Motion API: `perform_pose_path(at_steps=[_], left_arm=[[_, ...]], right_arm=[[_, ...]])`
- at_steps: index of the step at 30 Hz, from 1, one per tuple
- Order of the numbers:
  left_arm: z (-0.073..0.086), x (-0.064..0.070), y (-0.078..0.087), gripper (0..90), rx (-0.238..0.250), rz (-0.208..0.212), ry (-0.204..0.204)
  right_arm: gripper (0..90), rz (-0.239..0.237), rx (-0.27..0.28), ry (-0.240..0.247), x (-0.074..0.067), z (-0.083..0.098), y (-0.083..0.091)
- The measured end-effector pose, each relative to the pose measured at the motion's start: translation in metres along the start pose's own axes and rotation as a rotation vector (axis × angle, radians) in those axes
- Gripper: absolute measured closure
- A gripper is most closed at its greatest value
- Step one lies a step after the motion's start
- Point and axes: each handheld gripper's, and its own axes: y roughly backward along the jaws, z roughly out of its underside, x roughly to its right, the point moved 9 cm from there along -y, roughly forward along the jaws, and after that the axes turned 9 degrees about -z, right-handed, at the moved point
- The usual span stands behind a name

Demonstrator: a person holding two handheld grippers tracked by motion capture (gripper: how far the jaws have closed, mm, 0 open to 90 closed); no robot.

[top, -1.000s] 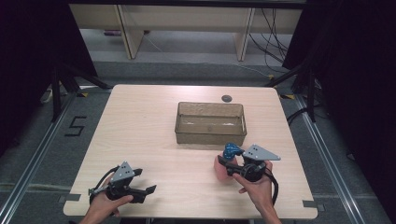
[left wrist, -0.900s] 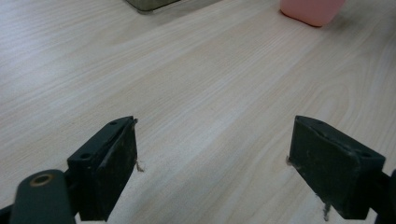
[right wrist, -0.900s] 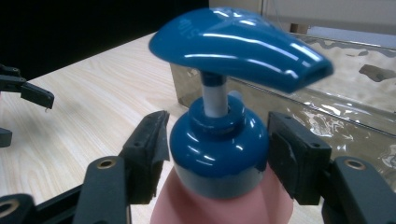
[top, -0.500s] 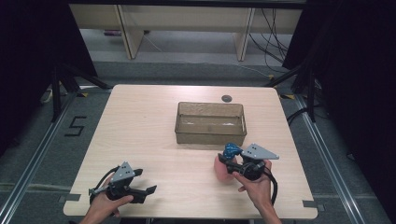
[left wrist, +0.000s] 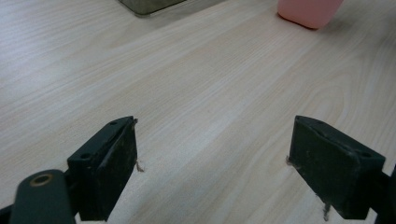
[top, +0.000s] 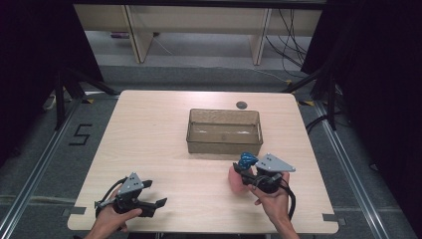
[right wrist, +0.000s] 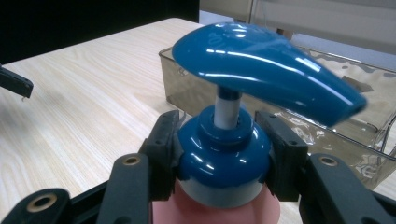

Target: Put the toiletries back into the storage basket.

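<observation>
Right gripper view: right gripper (right wrist: 223,154) jaws had just been closing, now clamped on pink pump bottle (top: 238,179)'s blue collar (right wrist: 224,151), approx 5 o'clock of bin (top: 224,144); prob. ready to lift. Left gripper (left wrist: 212,163) wide, empty.

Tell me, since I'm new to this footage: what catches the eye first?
The right gripper has just closed on the blue collar of a pink pump bottle at the table's near right. Behind it stands a clear bin; the left gripper rests open at near left.
</observation>
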Motion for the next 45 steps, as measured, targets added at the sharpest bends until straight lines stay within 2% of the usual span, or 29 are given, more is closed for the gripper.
perform_pose_path(at_steps=[1, 3, 4, 8, 9, 14, 16, 17, 20, 21, 22, 23, 26, 29, 31, 32, 33, 35, 38, 39, 41, 45], left_arm=[[0.000, 0.000, 0.000, 14.7, 0.000, 0.001, 0.000], [0.000, 0.000, 0.000, 14.7, -0.001, 0.002, 0.000], [0.000, 0.000, 0.000, 14.7, -0.001, 0.002, -0.001], [-0.001, 0.001, 0.001, 14.8, 0.004, -0.005, -0.001], [0.000, 0.002, 0.001, 14.7, 0.005, -0.001, 0.001], [0.002, -0.001, 0.002, 14.8, 0.003, -0.005, 0.001], [0.001, -0.002, 0.004, 14.7, 0.006, -0.011, -0.003], [0.001, -0.002, 0.004, 14.7, 0.005, -0.011, -0.009], [0.002, -0.001, 0.003, 14.7, 0.003, -0.004, 0.001], [0.002, 0.000, 0.002, 14.7, 0.001, -0.004, 0.003], [0.002, 0.000, 0.002, 14.8, 0.002, -0.003, 0.004], [0.002, -0.001, 0.002, 14.7, 0.004, -0.005, 0.003], [0.001, -0.001, 0.002, 14.7, 0.008, -0.009, 0.004], [0.002, -0.002, 0.002, 14.8, -0.001, -0.006, 0.000], [0.003, -0.003, 0.003, 14.7, -0.006, -0.013, -0.008], [0.002, -0.002, 0.002, 14.8, 0.006, -0.004, 0.001], [0.002, -0.002, 0.002, 14.8, -0.001, -0.006, 0.001], [0.002, -0.002, 0.002, 14.7, 0.003, -0.006, 0.000], [0.002, -0.002, 0.002, 14.8, 0.006, -0.006, 0.009], [0.002, -0.003, 0.002, 14.8, 0.004, -0.011, 0.013], [0.002, -0.002, 0.002, 14.8, 0.004, -0.011, 0.012], [0.002, -0.003, 0.002, 14.7, 0.004, -0.015, 0.013]], right_arm=[[53.1, -0.013, 0.010, 0.005, 0.000, -0.002, 0.000], [53.1, 0.006, 0.003, 0.009, 0.001, -0.002, 0.002], [53.1, 0.005, 0.006, -0.002, 0.001, -0.002, 0.003], [53.1, -0.009, 0.023, 0.008, 0.004, -0.007, 0.003], [53.1, -0.004, 0.023, -0.007, 0.004, -0.009, 0.004], [53.1, 0.000, 0.026, -0.018, 0.003, -0.015, 0.006], [53.1, 0.002, 0.033, -0.008, 0.004, -0.019, 0.006], [53.1, 0.009, 0.035, 0.013, 0.006, -0.023, 0.006], [53.1, 0.004, 0.027, 0.009, 0.007, -0.026, 0.006], [53.1, 0.003, 0.036, -0.007, 0.006, -0.027, 0.004], [53.1, -0.004, 0.040, 0.012, 0.008, -0.029, 0.004], [53.1, 0.006, 0.025, 0.007, 0.008, -0.029, 0.005], [53.1, 0.008, 0.033, 0.003, 0.010, -0.033, 0.004], [53.1, 0.012, 0.041, 0.018, 0.013, -0.040, 0.007], [53.1, 0.018, 0.049, 0.010, 0.014, -0.044, 0.008], [53.1, 0.009, 0.053, 0.013, 0.014, -0.046, 0.009], [53.2, 0.025, 0.050, 0.017, 0.016, -0.048, 0.010], [53.1, 0.027, 0.049, 0.022, 0.018, -0.052, 0.012], [53.1, 0.021, 0.059, -0.004, 0.018, -0.055, 0.012], [53.1, 0.028, 0.051, 0.017, 0.022, -0.059, 0.014], [53.1, 0.028, 0.055, 0.022, 0.024, -0.063, 0.015], [53.1, 0.023, 0.057, 0.004, 0.025, -0.070, 0.015]])
